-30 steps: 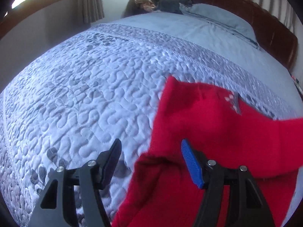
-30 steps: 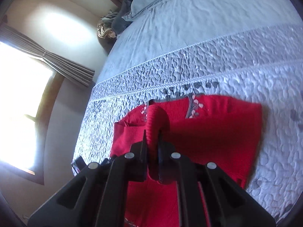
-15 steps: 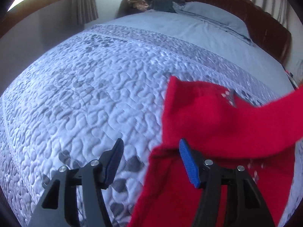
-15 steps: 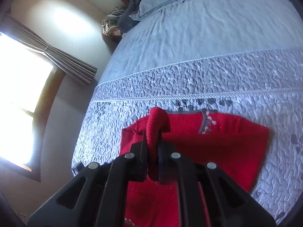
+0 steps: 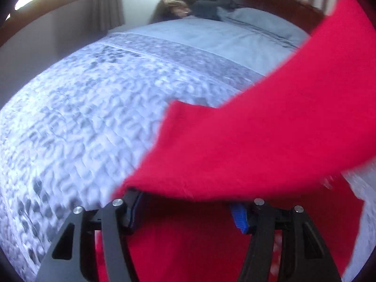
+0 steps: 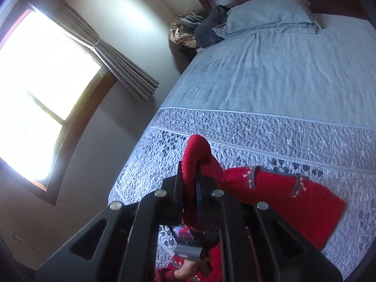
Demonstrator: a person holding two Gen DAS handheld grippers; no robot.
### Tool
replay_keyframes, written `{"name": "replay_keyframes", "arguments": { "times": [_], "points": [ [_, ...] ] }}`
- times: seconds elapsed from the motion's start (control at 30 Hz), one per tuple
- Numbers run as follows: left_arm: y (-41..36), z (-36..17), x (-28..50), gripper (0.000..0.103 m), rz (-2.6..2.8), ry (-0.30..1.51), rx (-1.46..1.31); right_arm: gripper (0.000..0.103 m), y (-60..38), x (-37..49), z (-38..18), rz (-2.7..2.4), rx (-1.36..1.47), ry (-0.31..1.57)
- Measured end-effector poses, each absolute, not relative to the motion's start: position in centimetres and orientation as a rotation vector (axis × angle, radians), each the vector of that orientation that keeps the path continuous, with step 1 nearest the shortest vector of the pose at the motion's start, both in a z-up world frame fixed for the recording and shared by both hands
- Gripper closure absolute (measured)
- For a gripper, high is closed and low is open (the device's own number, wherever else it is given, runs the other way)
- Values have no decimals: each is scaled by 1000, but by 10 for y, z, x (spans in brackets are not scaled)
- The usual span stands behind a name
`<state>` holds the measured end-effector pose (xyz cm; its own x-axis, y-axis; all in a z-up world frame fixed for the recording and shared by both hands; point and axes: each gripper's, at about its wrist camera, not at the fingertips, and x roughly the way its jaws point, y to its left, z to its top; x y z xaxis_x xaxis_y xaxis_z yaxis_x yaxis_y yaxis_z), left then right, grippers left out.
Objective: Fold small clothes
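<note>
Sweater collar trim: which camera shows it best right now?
The right wrist view. The grey collar trim shows sharply on the red sweater beyond the right hand-held gripper. The left wrist view shows only blurred red sweater fabric, no trim.

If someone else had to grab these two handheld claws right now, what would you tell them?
Right gripper: jaws shut on a ribbed edge of the red sweater, lifted above the quilted bedspread.
Left gripper: jaws open, tips hidden under the raised red fabric, gripping nothing that shows.
The sweater's body lies on the bedspread with the collar showing; the pillow is at the far end.
Done: one part raised for a fold. Left: lay it across, smooth it, finish folding.
</note>
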<state>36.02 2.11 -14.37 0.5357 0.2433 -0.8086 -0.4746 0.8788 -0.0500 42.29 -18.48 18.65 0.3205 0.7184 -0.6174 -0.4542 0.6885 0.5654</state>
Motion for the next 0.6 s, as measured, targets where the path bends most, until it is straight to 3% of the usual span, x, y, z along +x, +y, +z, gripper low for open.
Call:
{"name": "replay_keyframes", "arguments": {
  "times": [0.17,0.33,0.47,0.6],
  "points": [
    [78,-152,360,56,502,937,-371,96,-189,413,166,782,290,987],
    [77,-162,339,55,414,963,-369,96,-234,417,89,668,343,1052],
    [59,-165,331,45,289,959,-254,96,-288,422,25,535,369,1104],
    [50,-164,322,45,215,961,-193,96,-327,423,-32,457,417,1170]
  ]
}}
